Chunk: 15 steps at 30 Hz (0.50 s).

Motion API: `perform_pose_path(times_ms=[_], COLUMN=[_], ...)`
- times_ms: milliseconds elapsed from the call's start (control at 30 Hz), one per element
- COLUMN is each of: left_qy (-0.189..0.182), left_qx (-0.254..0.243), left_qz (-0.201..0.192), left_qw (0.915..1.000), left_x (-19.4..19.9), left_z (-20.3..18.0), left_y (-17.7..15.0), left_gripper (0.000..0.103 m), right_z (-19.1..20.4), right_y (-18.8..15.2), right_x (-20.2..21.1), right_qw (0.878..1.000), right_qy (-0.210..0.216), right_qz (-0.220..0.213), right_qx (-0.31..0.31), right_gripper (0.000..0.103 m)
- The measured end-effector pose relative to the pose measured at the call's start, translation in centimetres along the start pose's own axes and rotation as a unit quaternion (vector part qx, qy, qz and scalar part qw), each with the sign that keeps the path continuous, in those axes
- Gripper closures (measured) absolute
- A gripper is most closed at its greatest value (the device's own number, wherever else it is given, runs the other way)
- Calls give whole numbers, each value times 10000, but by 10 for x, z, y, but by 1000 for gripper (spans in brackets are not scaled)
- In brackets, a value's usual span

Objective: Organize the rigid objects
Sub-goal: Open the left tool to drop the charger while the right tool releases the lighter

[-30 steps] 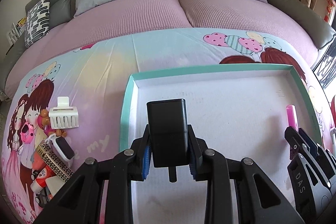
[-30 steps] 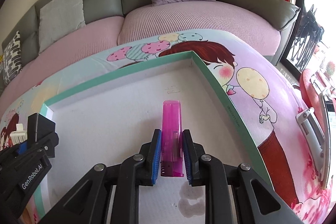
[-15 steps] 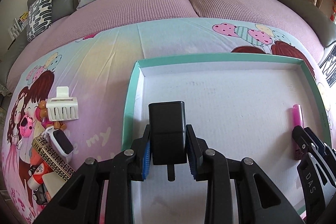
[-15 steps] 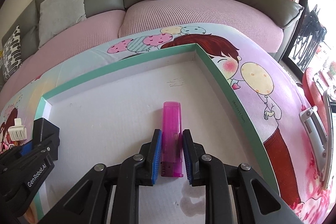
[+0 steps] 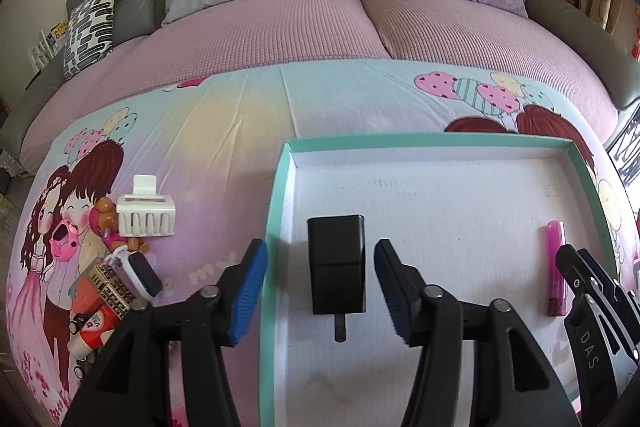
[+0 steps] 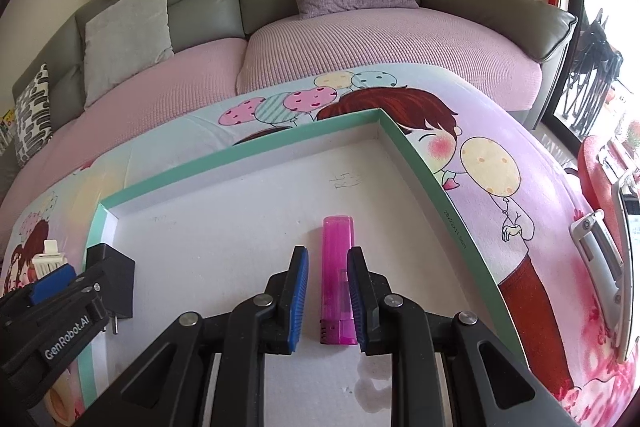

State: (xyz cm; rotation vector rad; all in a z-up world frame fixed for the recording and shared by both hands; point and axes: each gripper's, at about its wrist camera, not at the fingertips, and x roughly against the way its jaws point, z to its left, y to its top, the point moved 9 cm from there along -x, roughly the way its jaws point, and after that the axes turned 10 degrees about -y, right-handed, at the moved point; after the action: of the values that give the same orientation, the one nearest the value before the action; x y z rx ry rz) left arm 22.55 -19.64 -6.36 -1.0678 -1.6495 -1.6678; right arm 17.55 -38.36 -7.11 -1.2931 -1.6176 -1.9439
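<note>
Your left claw (image 5: pixel 320 291) stood wide, its jaws having just been opening, with the black rectangular plastic charger plug (image 5: pixel 337 265) lying loose between them on the floor of the shallow white cardboard tray with a teal rim (image 5: pixel 424 139). Neither blue pad touched the plug. It lay flat near the tray's left wall, its metal prong pointing toward you.

Your right claw (image 6: pixel 327 297) was narrow. The translucent pink plastic lighter (image 6: pixel 338 277) lay flat on the tray floor between its pads, toward the tray's right wall; a thin gap showed on the left side, and the right pad sat just beside or against the lighter, so the grip looked released or nearly so.

The tray rested on a cartoon-printed pink and blue cloth (image 5: pixel 240 131) spread over the desk. Left of the tray, on the cloth, waited a white plastic hair clip (image 5: pixel 146 213), a small white-and-black gadget (image 5: pixel 140 269) and a cluster of patterned little boxes (image 5: pixel 104 287).

By my judgement the plug was stiff, light and smooth-sided; taking it across its two broad flat sides, clear of the prong, would suit it. The lighter was light, hard and slick, best pinched across its long flat faces near the middle. The hair clip looked springy and awkward, so its solid top bar seemed the safest hold.
</note>
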Motion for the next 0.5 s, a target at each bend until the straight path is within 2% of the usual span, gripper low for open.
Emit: perform_pose_path(times_ms=[133, 200, 267, 333, 367, 433, 467, 500], left_qy=[63, 100, 170, 236, 282, 329, 371, 410], left_qx=[116, 170, 216, 249, 281, 328, 363, 396], left_qz=[-137, -217, -289, -336, -341, -324, -302, -301], left_qw=[9998, 9996, 9992, 9988, 9986, 9984, 9982, 9979], left_x=[8, 12, 16, 18, 18, 17, 16, 15], left_z=[8, 12, 16, 20, 23, 27, 29, 32], left_y=[4, 7, 9, 11, 11, 11, 10, 10], left_gripper=[38, 31, 31, 31, 30, 24, 17, 17], right_z=[0, -1, -1, -1, -1, 0, 1, 1], right_y=[0, 0, 1, 2, 2, 3, 3, 3], right_x=[0, 0, 1, 2, 2, 3, 3, 2], right_qw=[10000, 10000, 10000, 10000, 9999, 9999, 9999, 9999], right_qy=[-55, -56, -72, -85, -79, -50, -56, -71], right_qz=[3, 6, -14, -48, -64, -84, -92, -101], right_qx=[17, 2, 4, 9, 13, 33, 56, 84], right_gripper=[70, 68, 62, 49, 47, 43, 41, 37])
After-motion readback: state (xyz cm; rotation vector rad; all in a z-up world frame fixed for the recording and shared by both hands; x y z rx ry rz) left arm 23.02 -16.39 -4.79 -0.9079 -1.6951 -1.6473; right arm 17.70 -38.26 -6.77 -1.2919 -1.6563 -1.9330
